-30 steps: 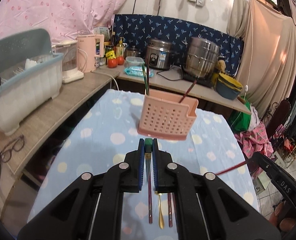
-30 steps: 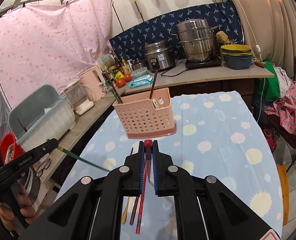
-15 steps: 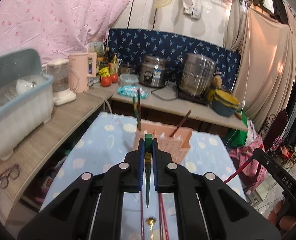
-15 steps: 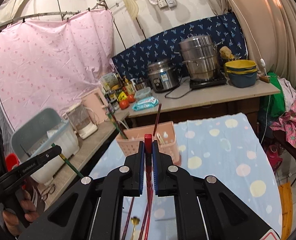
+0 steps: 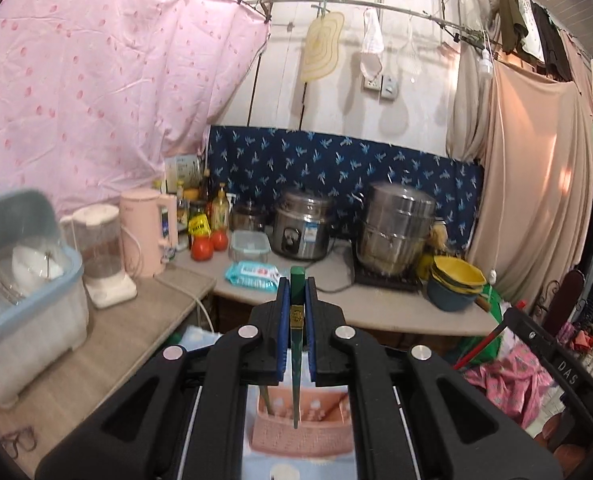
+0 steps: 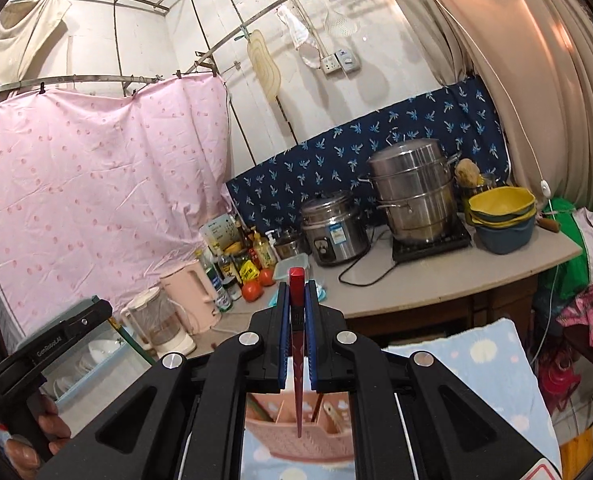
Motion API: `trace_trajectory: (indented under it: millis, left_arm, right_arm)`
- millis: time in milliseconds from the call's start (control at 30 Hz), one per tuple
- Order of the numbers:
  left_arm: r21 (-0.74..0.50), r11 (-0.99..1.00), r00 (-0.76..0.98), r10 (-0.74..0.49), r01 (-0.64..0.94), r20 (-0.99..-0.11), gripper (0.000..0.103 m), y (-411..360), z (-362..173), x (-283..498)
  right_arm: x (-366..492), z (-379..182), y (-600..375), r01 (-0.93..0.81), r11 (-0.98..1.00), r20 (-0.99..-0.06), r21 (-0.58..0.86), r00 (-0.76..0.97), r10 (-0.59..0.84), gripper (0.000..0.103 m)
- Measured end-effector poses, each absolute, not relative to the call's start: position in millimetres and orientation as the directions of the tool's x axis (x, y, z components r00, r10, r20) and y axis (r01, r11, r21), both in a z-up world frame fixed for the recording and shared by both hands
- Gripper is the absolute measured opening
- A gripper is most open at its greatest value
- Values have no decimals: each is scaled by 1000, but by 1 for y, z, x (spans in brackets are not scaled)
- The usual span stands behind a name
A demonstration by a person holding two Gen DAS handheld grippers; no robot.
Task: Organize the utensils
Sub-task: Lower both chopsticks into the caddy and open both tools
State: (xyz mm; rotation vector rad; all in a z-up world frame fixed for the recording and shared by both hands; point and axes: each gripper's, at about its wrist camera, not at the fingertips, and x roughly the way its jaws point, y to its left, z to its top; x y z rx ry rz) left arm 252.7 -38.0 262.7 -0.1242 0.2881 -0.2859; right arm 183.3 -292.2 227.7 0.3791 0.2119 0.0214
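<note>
- Left tool (image 5: 295,300) clamped on a green chopstick (image 5: 295,364), tip hanging over the pink utensil basket (image 5: 300,432).
- Right tool (image 6: 297,304) clamped on a red chopstick (image 6: 298,376), tip over the same basket on the spotted blue bench (image 6: 492,364).
- Beyond: rice cooker (image 5: 302,230), steamer pot (image 5: 396,232).

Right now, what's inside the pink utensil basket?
In the pink basket: a dark chopstick and a pale handle stand in separate compartments. The hand-held gripper's frame covers its sides and bottom.
</note>
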Motion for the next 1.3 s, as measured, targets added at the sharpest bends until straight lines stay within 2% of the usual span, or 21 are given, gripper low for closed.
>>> trace_trajectory:
  millis: [200,367,633,867,900,967,1000,1033,1300]
  left_arm:
    - [-159,956,917,-284,247,-279,7,-42,251,287]
    - [-152,959,905,-278,240,-323,7,-47,226,310]
    - [-159,961,877,-273,227,-396,7,-49,190,327]
    - [-173,961,869,-270,216,-415,8,-42,179,331]
    - [-172,963,870,-263,208,-416,10,-41,178,330]
    - [-169,966,875,-249,195,-415,24,-40,178,328]
    - [-168,967,877,-245,191,-413,35,-39,178,326]
    - [-168,968,880,-242,188,-408,40,-38,178,324]
    - [-165,969,876,-239,185,-420,40,-35,179,309]
  right_arm:
    - [228,218,-286,23,931,-222,365,973,64,7]
    - [255,193,-280,34,935,-288,353,955,74,7]
    - [270,157,-272,48,938,-362,343,928,85,7]
    - [273,144,-272,63,942,-391,330,917,76,8]
    - [272,143,-271,68,943,-390,326,918,68,9]
    - [269,142,-271,79,944,-388,321,920,54,18]
    - [269,142,-271,82,942,-387,324,921,53,20]
    - [267,142,-272,85,941,-387,329,921,52,24]
    - [247,145,-271,83,941,-384,328,922,53,26]
